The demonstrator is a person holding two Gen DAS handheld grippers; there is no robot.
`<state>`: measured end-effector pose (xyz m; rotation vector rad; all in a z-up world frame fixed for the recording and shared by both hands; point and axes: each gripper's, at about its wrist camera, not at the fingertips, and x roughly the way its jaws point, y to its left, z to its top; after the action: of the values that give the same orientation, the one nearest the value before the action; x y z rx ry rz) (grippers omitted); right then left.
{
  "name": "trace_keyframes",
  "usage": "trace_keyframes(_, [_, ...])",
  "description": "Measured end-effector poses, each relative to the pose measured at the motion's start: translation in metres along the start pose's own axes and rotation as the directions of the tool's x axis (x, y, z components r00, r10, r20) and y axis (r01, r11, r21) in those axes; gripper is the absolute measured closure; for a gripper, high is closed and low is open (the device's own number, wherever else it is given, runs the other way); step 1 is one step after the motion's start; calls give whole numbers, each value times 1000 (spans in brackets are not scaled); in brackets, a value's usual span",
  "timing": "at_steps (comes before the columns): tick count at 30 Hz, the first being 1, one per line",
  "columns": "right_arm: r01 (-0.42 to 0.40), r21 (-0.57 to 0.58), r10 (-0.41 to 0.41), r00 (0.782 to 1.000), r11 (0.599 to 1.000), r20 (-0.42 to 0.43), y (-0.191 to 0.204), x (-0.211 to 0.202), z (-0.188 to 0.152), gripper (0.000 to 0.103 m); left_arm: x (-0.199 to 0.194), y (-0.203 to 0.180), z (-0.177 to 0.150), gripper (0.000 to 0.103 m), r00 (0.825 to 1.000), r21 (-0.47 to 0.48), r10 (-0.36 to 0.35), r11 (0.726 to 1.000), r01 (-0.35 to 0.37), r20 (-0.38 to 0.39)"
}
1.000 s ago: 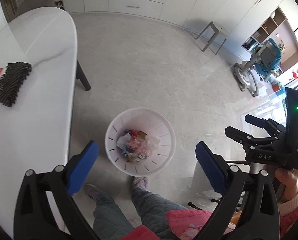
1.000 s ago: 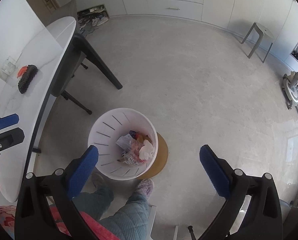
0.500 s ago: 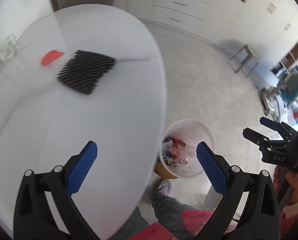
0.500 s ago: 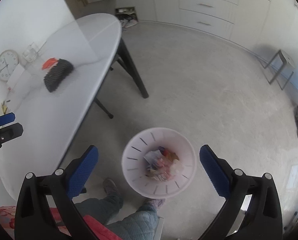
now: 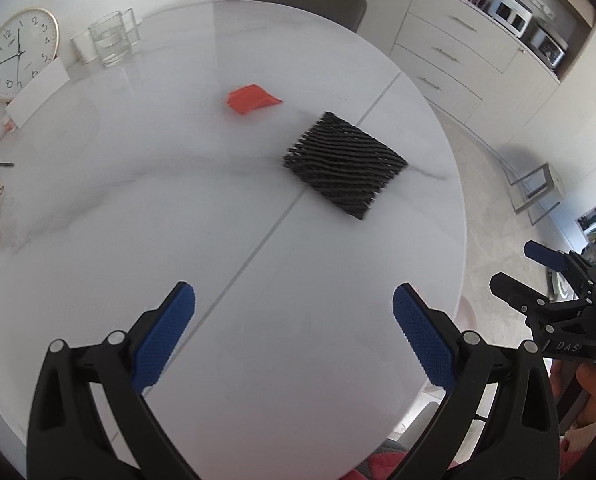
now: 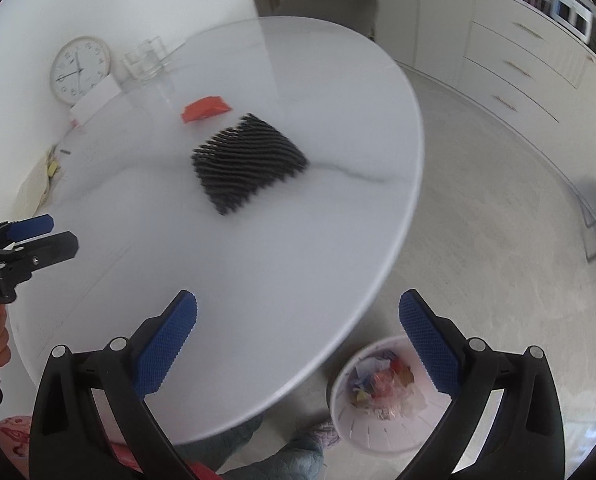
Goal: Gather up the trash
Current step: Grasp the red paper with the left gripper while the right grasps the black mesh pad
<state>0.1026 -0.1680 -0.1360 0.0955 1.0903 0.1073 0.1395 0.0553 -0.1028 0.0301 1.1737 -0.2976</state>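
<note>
While the white bin (image 6: 382, 400) on the floor already holds a heap of crumpled wrappers and paper, two pieces of rubbish lie uncollected on the white table (image 5: 217, 240), so the job looks partly done rather than finished. Ahead of the left gripper (image 5: 293, 332), which hangs over the near part of the tabletop with its blue pads spread wide and nothing between them, the black foam net (image 5: 344, 170) lies flat, forward and a little to the right of the fingers. Further ahead and slightly left of it sits the red wrapper (image 5: 251, 98), apart from the net. The right gripper (image 6: 298, 340) is likewise spread wide and empty, poised over the table's near edge; from it the net lies forward and to the left, the wrapper just beyond that, and the bin sits below and close beside its right finger, past the table's rim. Neither piece is touched by either tool. At the far left of the table stand a clock (image 5: 15, 52) and some glasses (image 5: 111, 38), which I judge are not trash. What remains, by my reading, is to pick up the net and the wrapper and drop both into the bin.
</note>
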Motion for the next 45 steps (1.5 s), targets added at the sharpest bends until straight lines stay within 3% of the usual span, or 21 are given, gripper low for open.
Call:
trace_keyframes(10, [-17,-77,15,1000,997,-27,38,33,46,3,18,31,29,8,1000,-8,-6,1000,6,1])
trace_keyframes(20, [-53,-321,18,994,945,-111,63,103,108,3,55,48,95,8,1000,125,-19,992,17,15])
trace_keyframes(27, [-129,-294,74,978,947,-193,47,149,147,3,77,61,138,8,999,149,-33,988,31,12])
trace_keyframes(29, [-130,-274,71,974,953,-215,42,162,151,10,85,64,147,8,999,149,-41,988,39,4])
trace_keyframes(31, [-145,-255,83,968,956,-238,40,169,151,26,95,66,154,8,999,148,-38,988,39,-10])
trace_keyframes(35, [-130,-279,58,966,951,-253,46,176,143,40,114,69,168,8,1000,155,-22,988,25,-22])
trace_keyframes(38, [-116,-286,48,970,951,-236,48,171,141,60,125,66,178,8,1000,180,-6,984,10,-24])
trace_keyframes(40, [-114,-262,53,972,958,-229,44,165,142,79,133,63,184,8,1000,197,-1,980,6,-25])
trace_keyframes(42, [-124,-221,72,971,967,-230,38,161,144,86,143,60,191,8,1000,212,3,977,3,-31])
trace_keyframes(45, [-140,-178,99,970,974,-222,30,155,142,86,159,56,200,8,999,230,13,973,-2,-46])
